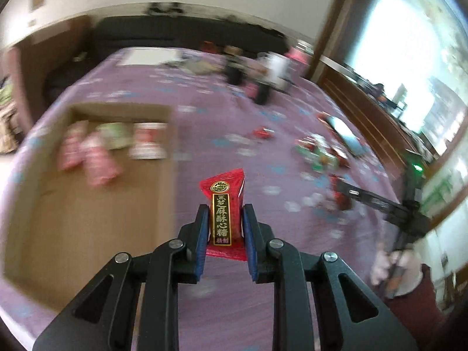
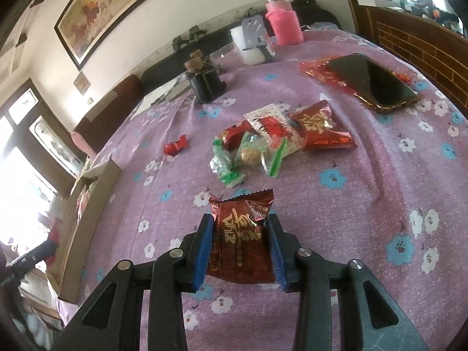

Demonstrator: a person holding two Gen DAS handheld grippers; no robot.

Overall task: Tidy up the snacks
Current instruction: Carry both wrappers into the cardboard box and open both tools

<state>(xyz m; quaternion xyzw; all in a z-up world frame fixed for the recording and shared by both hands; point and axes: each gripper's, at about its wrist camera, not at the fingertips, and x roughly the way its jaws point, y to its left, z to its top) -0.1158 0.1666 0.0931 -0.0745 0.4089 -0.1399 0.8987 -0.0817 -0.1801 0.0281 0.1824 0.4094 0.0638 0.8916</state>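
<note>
Two candies pinched, and either one could slip before it reaches the box

The left tongs pinch a thin red sesame candy by its middle, up above the purple flowered cloth on the surface, just beside the cardboard box that already has snack packs in it. The wrapper is shiny and smooth, so a quick swing might make it slide out and land outside the box. The right tongs pinch a dark red snack packet low over the cloth; its puffy wrapper is crinkled and might pop free. A pile of loose snacks sits near, and a phone lies behind it, so a low sweep could knock them.
</note>
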